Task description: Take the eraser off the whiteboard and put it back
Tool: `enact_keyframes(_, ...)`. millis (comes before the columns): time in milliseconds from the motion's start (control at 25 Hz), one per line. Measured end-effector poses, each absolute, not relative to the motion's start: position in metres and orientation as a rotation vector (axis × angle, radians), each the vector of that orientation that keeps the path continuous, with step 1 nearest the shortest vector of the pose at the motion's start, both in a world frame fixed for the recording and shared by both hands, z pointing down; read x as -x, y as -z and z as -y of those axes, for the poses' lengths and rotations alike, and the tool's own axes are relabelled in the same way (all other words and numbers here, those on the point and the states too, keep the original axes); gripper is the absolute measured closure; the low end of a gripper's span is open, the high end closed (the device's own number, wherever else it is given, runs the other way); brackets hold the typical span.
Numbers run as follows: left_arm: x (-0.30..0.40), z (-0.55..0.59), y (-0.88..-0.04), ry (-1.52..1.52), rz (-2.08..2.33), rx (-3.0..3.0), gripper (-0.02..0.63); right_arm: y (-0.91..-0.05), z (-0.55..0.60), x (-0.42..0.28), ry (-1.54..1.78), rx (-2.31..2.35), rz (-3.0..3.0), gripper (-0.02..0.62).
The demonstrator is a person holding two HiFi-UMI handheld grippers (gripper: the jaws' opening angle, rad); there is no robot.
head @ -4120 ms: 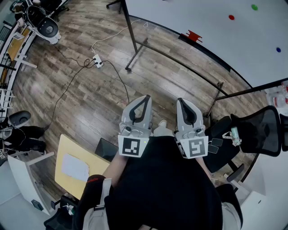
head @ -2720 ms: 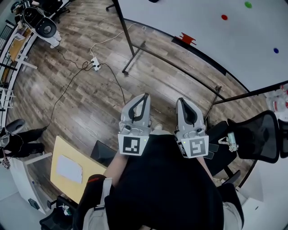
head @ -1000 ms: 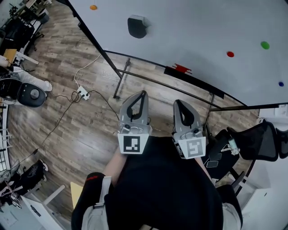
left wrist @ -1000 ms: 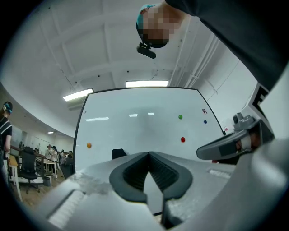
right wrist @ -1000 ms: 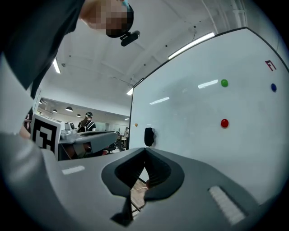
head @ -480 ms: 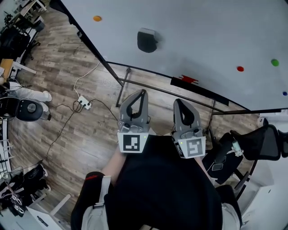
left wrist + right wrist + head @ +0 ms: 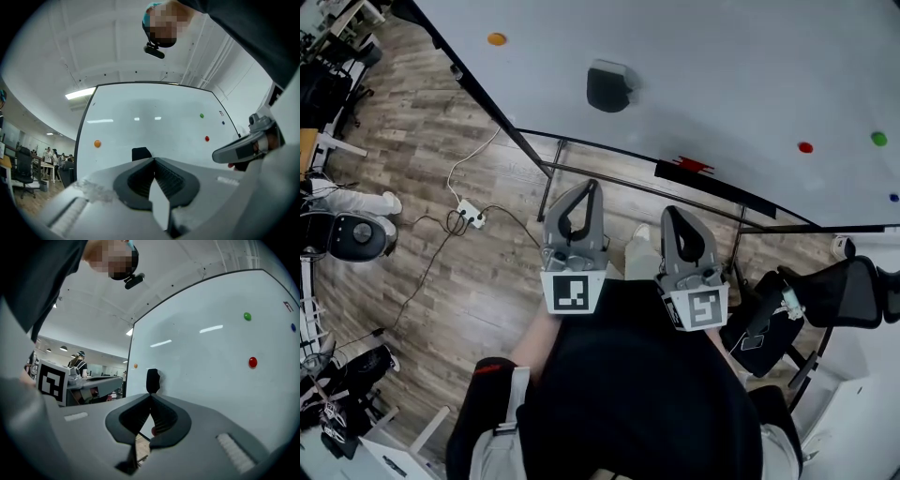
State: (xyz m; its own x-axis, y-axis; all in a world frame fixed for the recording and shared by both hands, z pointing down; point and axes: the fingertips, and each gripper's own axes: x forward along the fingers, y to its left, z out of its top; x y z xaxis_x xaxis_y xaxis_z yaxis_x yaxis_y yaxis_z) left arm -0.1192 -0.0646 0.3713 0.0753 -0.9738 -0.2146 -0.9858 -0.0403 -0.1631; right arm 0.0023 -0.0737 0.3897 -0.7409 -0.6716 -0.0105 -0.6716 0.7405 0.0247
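Markers [image 7: 575, 292] of black and white squares sit on the rear cube of each gripper and show patterns rather than words. A small red mark [image 7: 221, 113] near the upper right corner of the whiteboard [image 7: 722, 75] is too small to read. The left gripper [image 7: 592, 187] and right gripper [image 7: 669, 214] are held side by side in front of the person's dark torso. Both point toward the board and are well short of it. Each has its jaws pressed together with nothing between them. The black eraser [image 7: 609, 87] clings to the board ahead of the grippers, closer to the left one's line. It lies between an orange magnet [image 7: 496, 39] and a red magnet [image 7: 805, 147].
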Motion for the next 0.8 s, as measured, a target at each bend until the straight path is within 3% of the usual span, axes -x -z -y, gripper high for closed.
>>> enact_keyframes(800, 0.138, 0.132, -0.367, -0.017, -2.048, 2.014, 0.588, -0.398, 0.144, 0.034, 0.018, 0.944, -2.994, 0.594)
